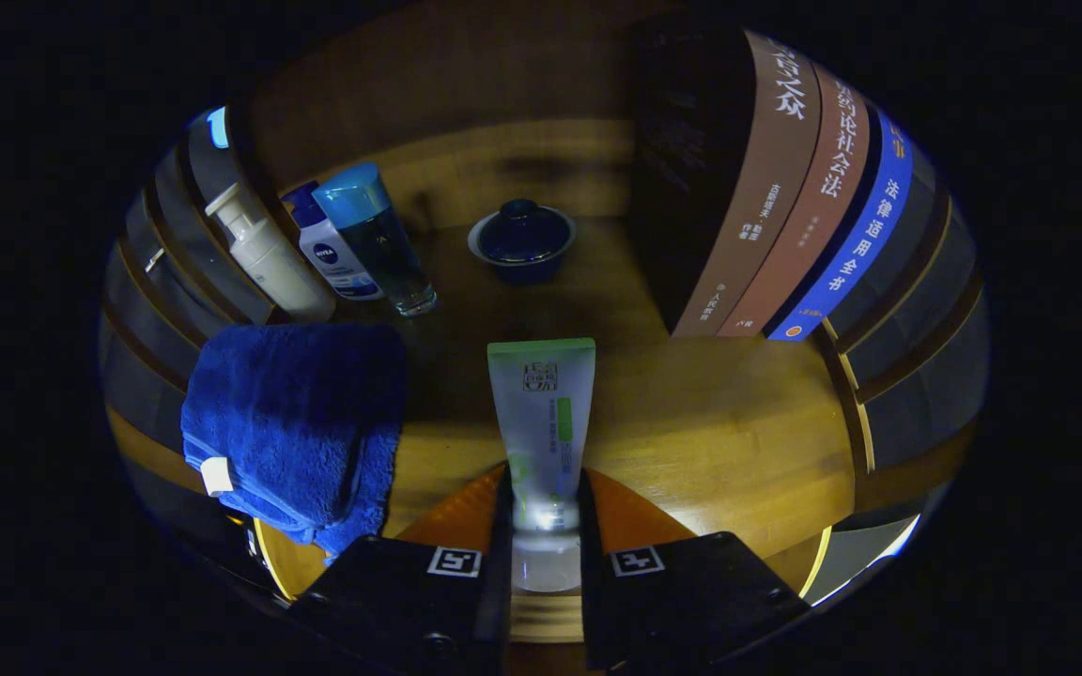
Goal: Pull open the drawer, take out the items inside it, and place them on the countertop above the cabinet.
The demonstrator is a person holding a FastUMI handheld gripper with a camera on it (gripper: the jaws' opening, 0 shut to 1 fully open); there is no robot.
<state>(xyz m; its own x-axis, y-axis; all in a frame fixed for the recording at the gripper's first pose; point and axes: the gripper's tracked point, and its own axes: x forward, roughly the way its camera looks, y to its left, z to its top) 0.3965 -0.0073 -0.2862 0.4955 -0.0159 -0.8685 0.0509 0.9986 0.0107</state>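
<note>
Pinching a green-capped tube [542,422] at its lower end, the gripper [546,507] holds it upright over the wooden countertop [729,432]. Left of the tube lies a folded blue towel [292,422]; beyond it stand a lidded blue bowl [521,241], three bottles [330,249] and upright books [776,197].

Two blocky gripper [546,512] carriages, each with a square black-and-white marker tag and small screws.
</note>
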